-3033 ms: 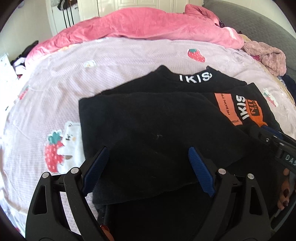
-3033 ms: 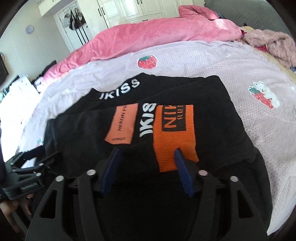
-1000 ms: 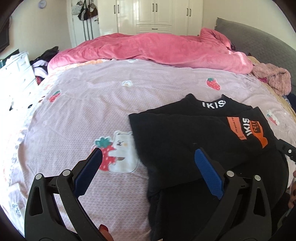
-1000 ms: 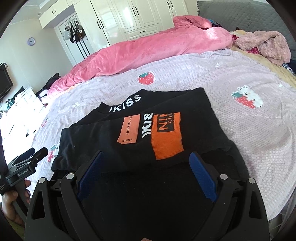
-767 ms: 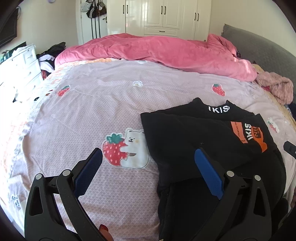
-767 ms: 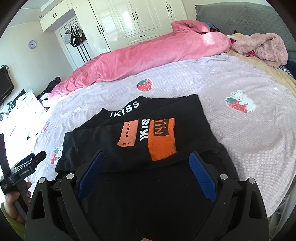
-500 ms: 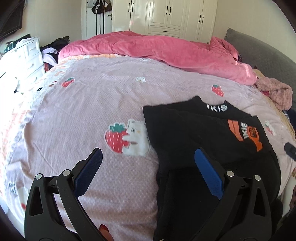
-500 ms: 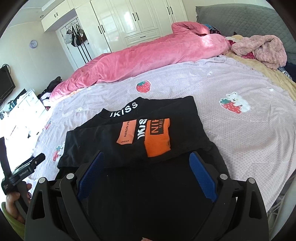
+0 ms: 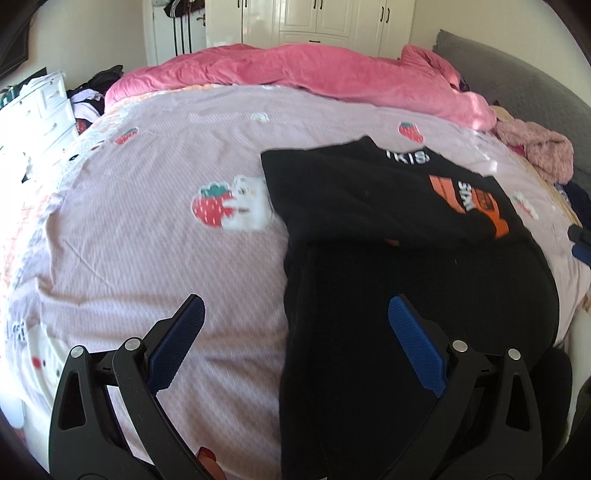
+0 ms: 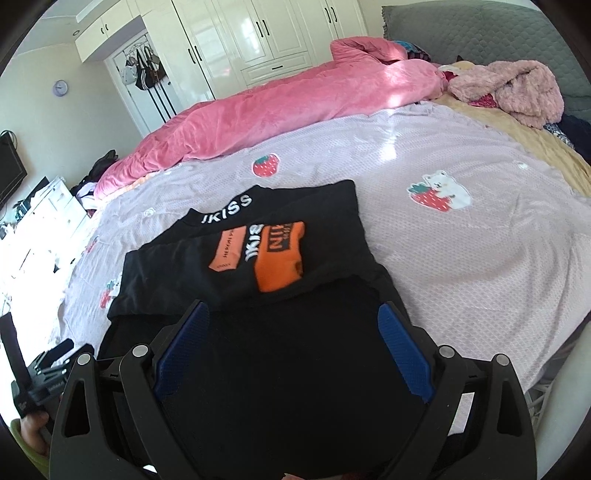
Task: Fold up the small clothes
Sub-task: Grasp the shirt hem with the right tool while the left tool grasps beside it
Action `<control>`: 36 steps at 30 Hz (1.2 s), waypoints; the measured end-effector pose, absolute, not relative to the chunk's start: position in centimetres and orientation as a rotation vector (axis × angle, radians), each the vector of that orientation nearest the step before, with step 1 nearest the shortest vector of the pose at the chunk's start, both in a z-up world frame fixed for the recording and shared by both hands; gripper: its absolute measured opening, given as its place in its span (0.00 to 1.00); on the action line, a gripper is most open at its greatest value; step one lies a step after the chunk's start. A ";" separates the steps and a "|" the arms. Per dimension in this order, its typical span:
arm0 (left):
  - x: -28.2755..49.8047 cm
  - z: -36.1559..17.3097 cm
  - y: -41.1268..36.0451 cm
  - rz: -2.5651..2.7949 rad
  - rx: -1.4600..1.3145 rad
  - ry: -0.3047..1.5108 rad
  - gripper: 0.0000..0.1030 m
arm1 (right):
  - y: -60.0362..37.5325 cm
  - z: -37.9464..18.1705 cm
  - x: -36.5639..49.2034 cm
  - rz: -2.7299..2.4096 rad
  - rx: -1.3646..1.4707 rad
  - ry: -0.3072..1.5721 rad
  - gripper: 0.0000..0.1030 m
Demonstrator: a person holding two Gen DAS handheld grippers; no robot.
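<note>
Nearest the cameras, both claws hang empty above the near edge of the bed. The left claw [image 9: 295,325] is spread wide, one blue pad over the lilac bedspread [image 9: 155,236] and the other over black cloth, pinching nothing. The right claw [image 10: 291,332] is likewise spread wide and holds nothing, hovering over the lower body of the garment.

Just beyond them lies the task's thing, a black top [image 10: 280,332], flat on the bedspread at the near side of the bed. Its lower part [image 9: 406,332] is a single unfolded spread of black reaching toward, and apparently over, the bed's edge. Farther up, the sleeves look already turned in across the chest: an orange-and-white printed sleeve panel [image 10: 273,251] lies crosswise over the body, below the lettered collar [image 10: 227,208] (the lettering reads clearly only in the right wrist view).

So, as a judgement, the side folds are done and the lengthwise fold is left: the hem would need lifting and carrying up toward the collar, perhaps twice, before the piece is a compact bundle.

Farther off, a pink duvet [image 10: 280,110] is heaped along the far side of the bed, a fuzzy pink garment [image 10: 513,88] sits by the grey headboard [image 10: 480,33], and white wardrobes [image 10: 266,37] stand behind.
</note>
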State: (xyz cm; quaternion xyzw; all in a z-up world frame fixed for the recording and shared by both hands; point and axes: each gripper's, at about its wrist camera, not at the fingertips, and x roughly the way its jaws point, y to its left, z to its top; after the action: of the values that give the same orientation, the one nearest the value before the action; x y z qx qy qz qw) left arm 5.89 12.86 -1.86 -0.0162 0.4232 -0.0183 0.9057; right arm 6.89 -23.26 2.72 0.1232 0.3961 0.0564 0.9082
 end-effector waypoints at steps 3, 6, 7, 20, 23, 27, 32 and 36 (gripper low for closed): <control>5.2 -2.0 12.5 -0.041 -0.026 0.883 0.91 | -24.0 2.4 6.4 0.111 0.250 0.828 0.90; 4.5 -2.2 12.0 -0.062 -0.019 0.893 0.91 | -24.7 1.8 5.9 0.107 0.248 0.849 0.90; 4.3 -2.2 11.7 -0.067 -0.012 0.897 0.91 | -25.0 1.6 5.7 0.101 0.243 0.855 0.90; 1.7 -3.3 12.3 -0.077 -0.077 0.918 0.91 | -28.5 -2.1 2.9 0.070 0.263 0.944 0.90; 1.4 -3.4 12.6 -0.083 -0.106 0.928 0.91 | -28.6 -2.4 2.3 0.080 0.246 0.948 0.90; 0.9 -3.7 12.6 -0.081 -0.113 0.934 0.91 | -28.5 -2.9 1.8 0.096 0.225 0.956 0.88; 0.1 -4.6 12.8 -0.082 -0.126 0.955 0.91 | -28.8 -3.8 1.4 0.127 0.229 0.979 0.67; -0.6 -5.2 12.9 -0.081 -0.127 0.961 0.85 | -28.7 -4.5 1.2 0.161 0.216 0.995 0.40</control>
State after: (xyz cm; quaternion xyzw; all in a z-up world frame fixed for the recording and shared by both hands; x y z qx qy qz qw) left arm -0.59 12.94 -5.19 -0.0610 0.4619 -0.0389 0.8840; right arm 1.22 -28.67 -4.46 0.1031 0.4758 0.0768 0.8701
